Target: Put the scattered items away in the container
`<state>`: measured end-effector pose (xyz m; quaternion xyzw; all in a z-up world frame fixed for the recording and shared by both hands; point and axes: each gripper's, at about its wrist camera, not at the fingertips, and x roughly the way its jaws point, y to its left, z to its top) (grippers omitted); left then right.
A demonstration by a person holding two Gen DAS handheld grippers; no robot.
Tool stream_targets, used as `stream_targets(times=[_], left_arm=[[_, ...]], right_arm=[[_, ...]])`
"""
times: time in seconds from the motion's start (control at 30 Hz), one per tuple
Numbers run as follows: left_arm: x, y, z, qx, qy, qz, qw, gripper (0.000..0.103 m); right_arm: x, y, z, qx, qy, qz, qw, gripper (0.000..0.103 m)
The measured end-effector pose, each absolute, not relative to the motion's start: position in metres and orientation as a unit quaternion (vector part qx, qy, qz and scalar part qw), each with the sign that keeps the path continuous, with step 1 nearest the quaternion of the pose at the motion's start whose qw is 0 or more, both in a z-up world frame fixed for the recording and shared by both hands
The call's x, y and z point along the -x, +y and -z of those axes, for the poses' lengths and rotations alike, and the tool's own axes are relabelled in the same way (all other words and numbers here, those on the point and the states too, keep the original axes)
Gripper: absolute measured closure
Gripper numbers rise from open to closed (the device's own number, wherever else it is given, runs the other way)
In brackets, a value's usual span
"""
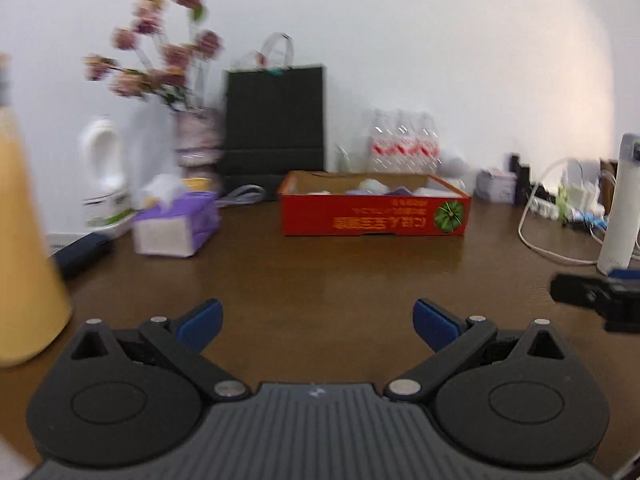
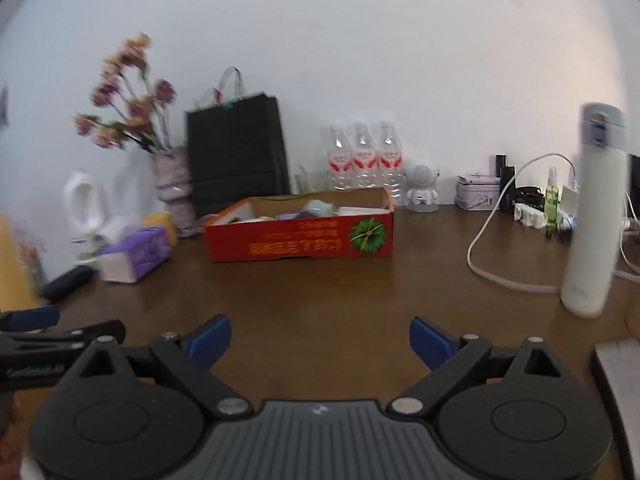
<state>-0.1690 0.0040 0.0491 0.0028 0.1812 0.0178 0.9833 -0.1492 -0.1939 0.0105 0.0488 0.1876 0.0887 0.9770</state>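
Both the left gripper (image 1: 318, 322) and the right gripper (image 2: 320, 340) stood spread wide with nothing between their pads above the brown table (image 1: 340, 276), while the red cardboard box (image 1: 374, 212), already holding several small items, sat at twelve o'clock near the wall.

Both wrist views toward red box (image 1: 374, 210)
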Motion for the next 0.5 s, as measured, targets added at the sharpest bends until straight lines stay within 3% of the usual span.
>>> stream_targets(times=[0.2,0.5], left_arm=[[0.191,-0.007,-0.033,-0.008,0.187,0.009,0.982,0.000],[0.099,-0.006,-0.029,-0.002,0.237,0.016,0.971,0.000]], right_arm=[[0.201,-0.184,0.005,-0.005,0.158,-0.082,0.984,0.000],[0.101,-0.179,0.013,-0.011,0.240,-0.081,0.967,0.000]])
